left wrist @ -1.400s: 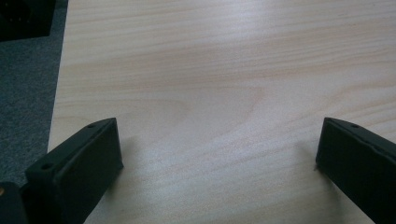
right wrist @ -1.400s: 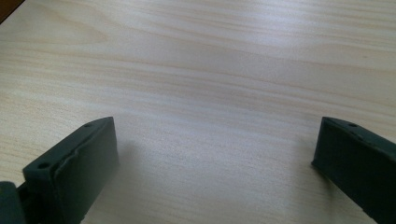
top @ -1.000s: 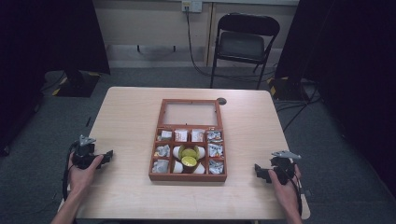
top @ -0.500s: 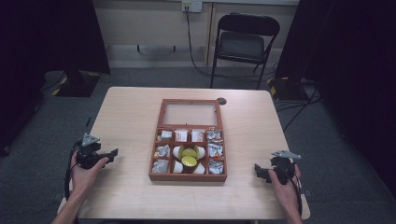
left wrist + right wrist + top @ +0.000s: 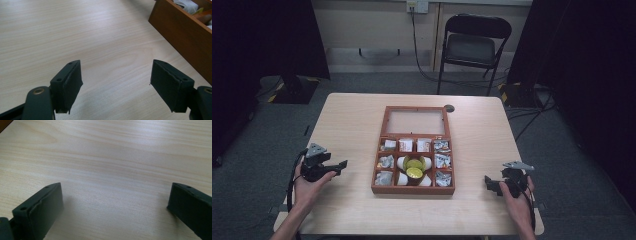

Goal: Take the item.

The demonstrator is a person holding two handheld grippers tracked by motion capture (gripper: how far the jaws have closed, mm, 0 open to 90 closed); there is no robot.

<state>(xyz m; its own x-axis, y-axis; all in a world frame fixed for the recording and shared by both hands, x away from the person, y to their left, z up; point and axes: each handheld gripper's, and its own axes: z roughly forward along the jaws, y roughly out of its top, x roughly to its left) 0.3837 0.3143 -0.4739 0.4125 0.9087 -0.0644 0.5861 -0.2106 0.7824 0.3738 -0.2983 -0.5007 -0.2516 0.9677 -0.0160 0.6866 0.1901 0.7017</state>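
Note:
A brown wooden box (image 5: pixel 383 182) with a raised glass lid (image 5: pixel 415 121) lies at the middle of the table. Its compartments hold wrapped packets (image 5: pixel 441 145) along the sides and back, and yellow and white round pieces (image 5: pixel 414 164) in the centre. My left gripper (image 5: pixel 340 166) rests open on the table to the left of the box, pointing at it; the box's side wall (image 5: pixel 182 32) rises at the upper right of the left gripper view. My right gripper (image 5: pixel 488 183) stands open near the table's front right corner, over bare wood (image 5: pixel 112 170). Both hold nothing.
The light wooden table (image 5: pixel 347 125) has a round cable hole (image 5: pixel 449 108) behind the box. A black folding chair (image 5: pixel 472 45) stands beyond the far edge. Dark curtains (image 5: pixel 262 40) hang on both sides. A cable trails from each gripper.
The left gripper has slid a little to the right, toward the box. The right gripper has stayed in place.

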